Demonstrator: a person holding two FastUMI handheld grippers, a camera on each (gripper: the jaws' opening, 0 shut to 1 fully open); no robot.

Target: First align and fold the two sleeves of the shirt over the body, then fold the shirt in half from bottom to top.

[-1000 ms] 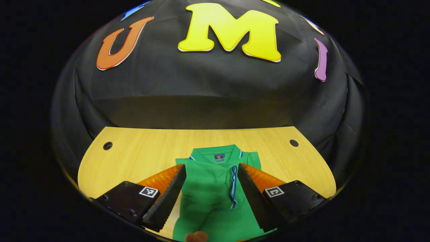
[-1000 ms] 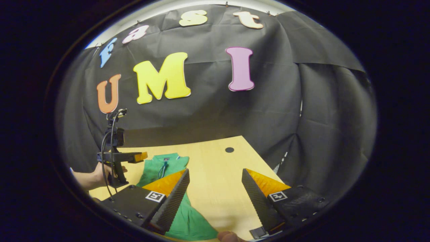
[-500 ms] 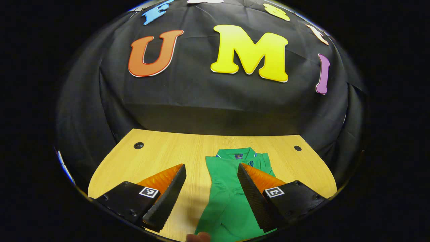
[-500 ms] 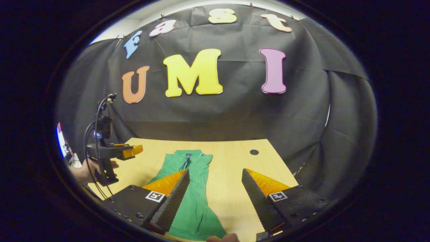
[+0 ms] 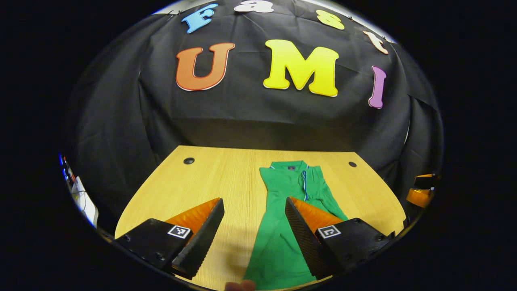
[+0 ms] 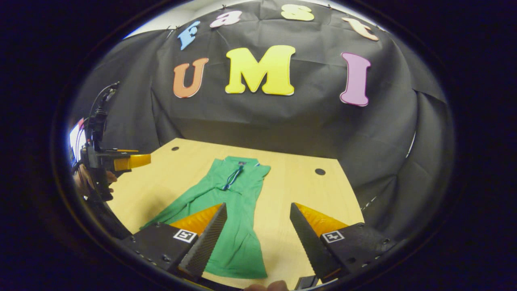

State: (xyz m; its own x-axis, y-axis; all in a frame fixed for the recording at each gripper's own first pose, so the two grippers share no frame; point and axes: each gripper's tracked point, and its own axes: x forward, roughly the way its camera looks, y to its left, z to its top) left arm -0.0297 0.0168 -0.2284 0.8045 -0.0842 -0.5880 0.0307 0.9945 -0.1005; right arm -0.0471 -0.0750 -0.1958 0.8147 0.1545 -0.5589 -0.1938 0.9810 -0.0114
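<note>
A green polo shirt [image 5: 282,226] [image 6: 234,202] lies lengthwise on the wooden table [image 5: 210,182] [image 6: 291,194], collar toward the far wall, its sleeves folded in over the body. My left gripper [image 5: 254,234] hovers open above the table's near edge, the shirt's lower part under its right-hand finger. My right gripper [image 6: 256,238] is open too, above the shirt's hem and the bare wood beside it. In the right gripper view the left gripper [image 6: 121,161] shows at far left, held by a hand. At the left gripper view's right edge, part of the right gripper [image 5: 420,190] shows.
Round cable holes [image 5: 188,160] [image 5: 352,164] [image 6: 320,171] sit near the table's far corners. Black cloth walls close the booth behind and at the sides. A fingertip [image 5: 240,285] shows at the bottom edge of the left gripper view.
Both grippers have drawn back and apart, the left one moving off to the left, so more of the table and shirt shows. Both have stayed open.
</note>
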